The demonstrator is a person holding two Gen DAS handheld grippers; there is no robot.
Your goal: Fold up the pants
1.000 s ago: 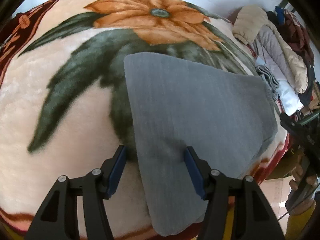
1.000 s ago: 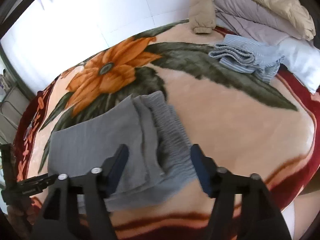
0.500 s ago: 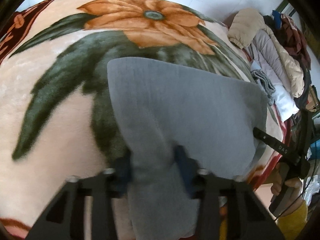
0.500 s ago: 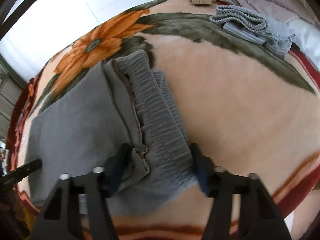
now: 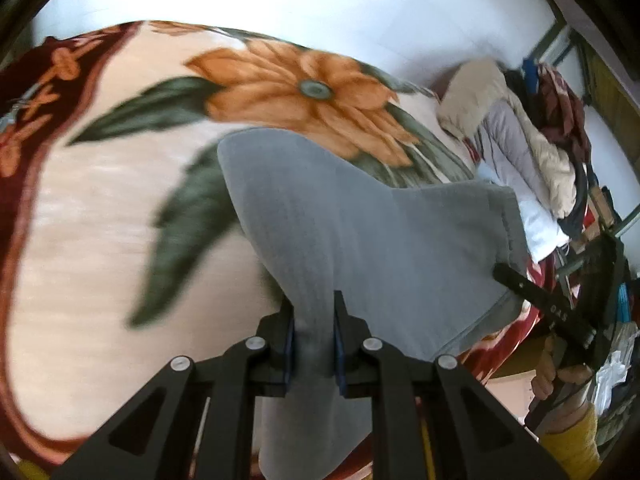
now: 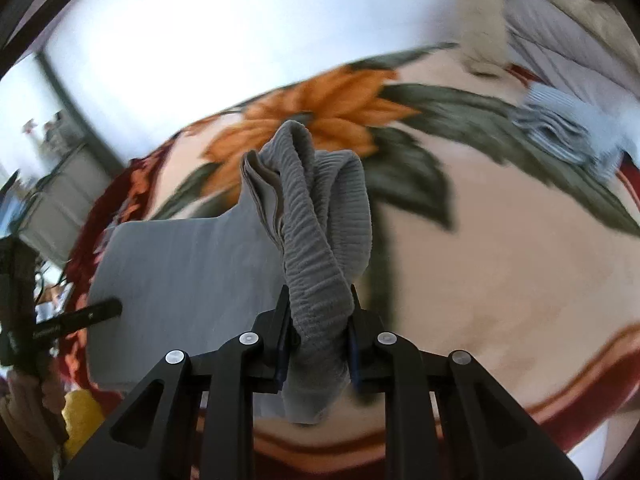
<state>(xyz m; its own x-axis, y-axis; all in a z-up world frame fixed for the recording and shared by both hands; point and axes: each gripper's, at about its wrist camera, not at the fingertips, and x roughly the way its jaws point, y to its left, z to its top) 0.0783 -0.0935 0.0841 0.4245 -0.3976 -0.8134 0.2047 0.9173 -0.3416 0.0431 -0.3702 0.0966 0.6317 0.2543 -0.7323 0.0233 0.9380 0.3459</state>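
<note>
Grey pants (image 5: 360, 232) are folded lengthwise and held up off a floral blanket (image 5: 100, 220). My left gripper (image 5: 314, 340) is shut on the near leg end of the pants. My right gripper (image 6: 318, 332) is shut on the ribbed waistband (image 6: 320, 216), which bunches up between the jaws. The flat grey leg part (image 6: 188, 272) stretches left in the right wrist view. The right gripper also shows at the right of the left wrist view (image 5: 540, 300), and the left gripper at the left edge of the right wrist view (image 6: 72, 320).
A pile of coats and bedding (image 5: 520, 140) lies at the far right of the bed. A folded blue-grey striped garment (image 6: 560, 132) lies near it. A white wall (image 6: 200, 40) stands behind the bed. The bed's red border edge (image 6: 520, 400) is close in front.
Both grippers went from open over the pants to shut on them, then lifted. The pants now hang raised between them and the waistband is bunched.
</note>
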